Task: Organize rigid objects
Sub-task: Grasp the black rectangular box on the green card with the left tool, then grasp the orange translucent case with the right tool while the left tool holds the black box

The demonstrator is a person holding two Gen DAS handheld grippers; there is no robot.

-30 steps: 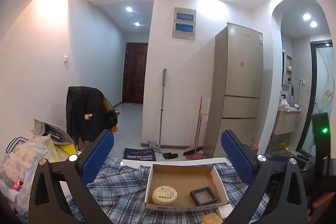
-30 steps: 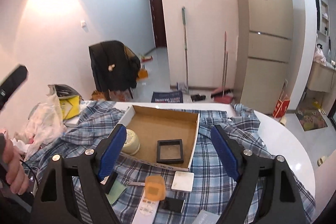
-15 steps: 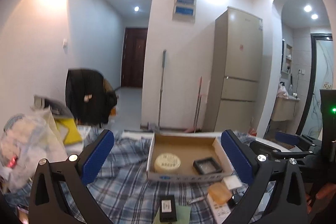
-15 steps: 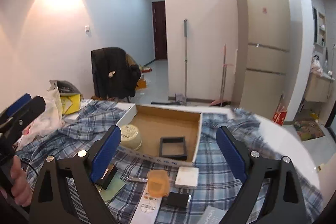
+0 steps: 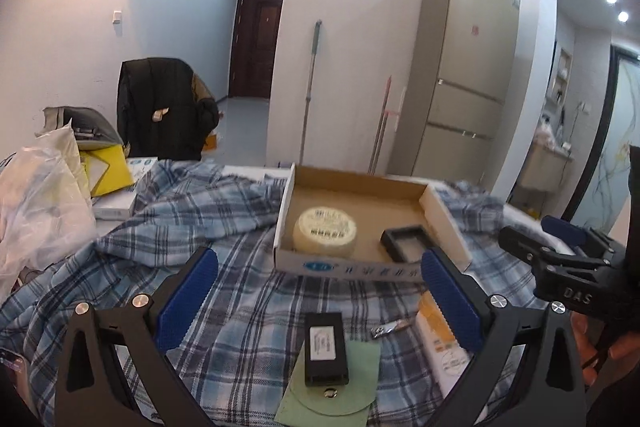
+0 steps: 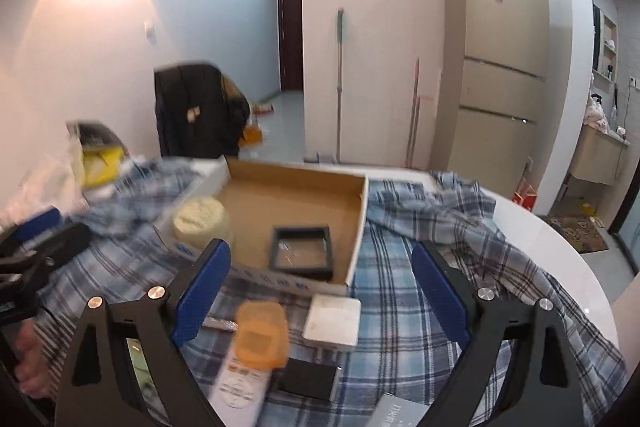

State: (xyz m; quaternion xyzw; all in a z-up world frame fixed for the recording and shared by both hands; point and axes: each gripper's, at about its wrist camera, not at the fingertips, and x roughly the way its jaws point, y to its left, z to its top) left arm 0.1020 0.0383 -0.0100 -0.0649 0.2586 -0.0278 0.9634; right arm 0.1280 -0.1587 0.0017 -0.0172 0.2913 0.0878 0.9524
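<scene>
You are holding the left hand-held gripper (image 5: pixel 316 299) and the right hand-held gripper (image 6: pixel 320 291) wide apart, both gripping nothing. Ahead of both, one cardboard box (image 5: pixel 442 217) is sitting on the plaid cloth (image 5: pixel 224 219), containing one round tin (image 5: pixel 325 230) and one black frame (image 6: pixel 302 247). Between your left fingers one black case (image 5: pixel 325 347) is lying. The remote (image 6: pixel 240 383) under the orange block (image 6: pixel 262 337) is blurring at the right view's lower edge.
</scene>
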